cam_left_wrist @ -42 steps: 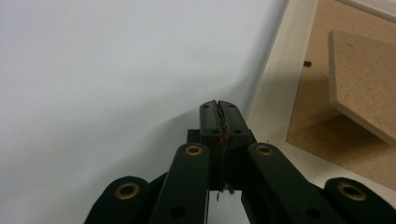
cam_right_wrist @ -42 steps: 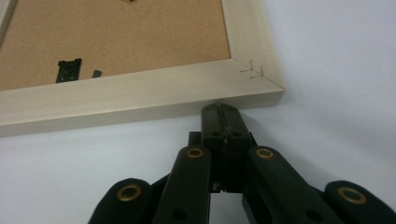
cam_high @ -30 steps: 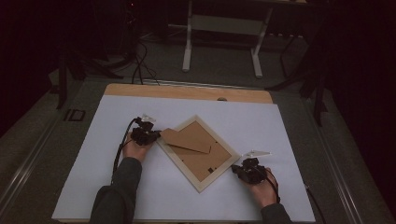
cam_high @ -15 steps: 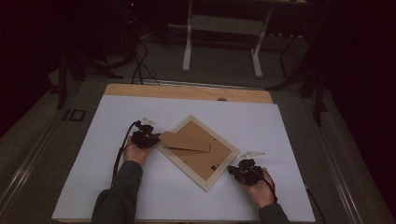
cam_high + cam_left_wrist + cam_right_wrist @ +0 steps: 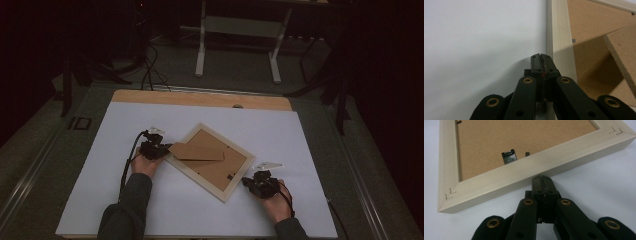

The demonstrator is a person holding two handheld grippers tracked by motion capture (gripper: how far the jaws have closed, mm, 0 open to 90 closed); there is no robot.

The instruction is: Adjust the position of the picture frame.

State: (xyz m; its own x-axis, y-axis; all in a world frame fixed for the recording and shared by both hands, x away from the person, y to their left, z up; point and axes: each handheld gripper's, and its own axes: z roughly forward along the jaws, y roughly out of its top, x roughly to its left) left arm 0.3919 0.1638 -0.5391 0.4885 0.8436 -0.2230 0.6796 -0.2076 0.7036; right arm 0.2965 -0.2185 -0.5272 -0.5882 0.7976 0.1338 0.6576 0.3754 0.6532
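A pale wooden picture frame (image 5: 235,186) lies face down and askew on the white table (image 5: 310,150), its brown backing board up. A brown stand flap (image 5: 196,151) is folded out over the backing. My left gripper (image 5: 162,149) is shut, its tip against the frame's left side rail (image 5: 559,37). My right gripper (image 5: 248,181) is shut too, its tip touching the outer edge of the frame rail (image 5: 529,172) near a small metal clip (image 5: 508,156). Nothing is between either pair of jaws.
The white sheet covers a wooden tabletop (image 5: 200,97) whose far edge shows. Beyond it, on the dark floor, stand a white metal stand (image 5: 237,40) and loose cables (image 5: 150,65). White table surface lies all around the frame.
The right gripper has edged left toward the frame's lower right edge. The left gripper and the frame have barely shifted.
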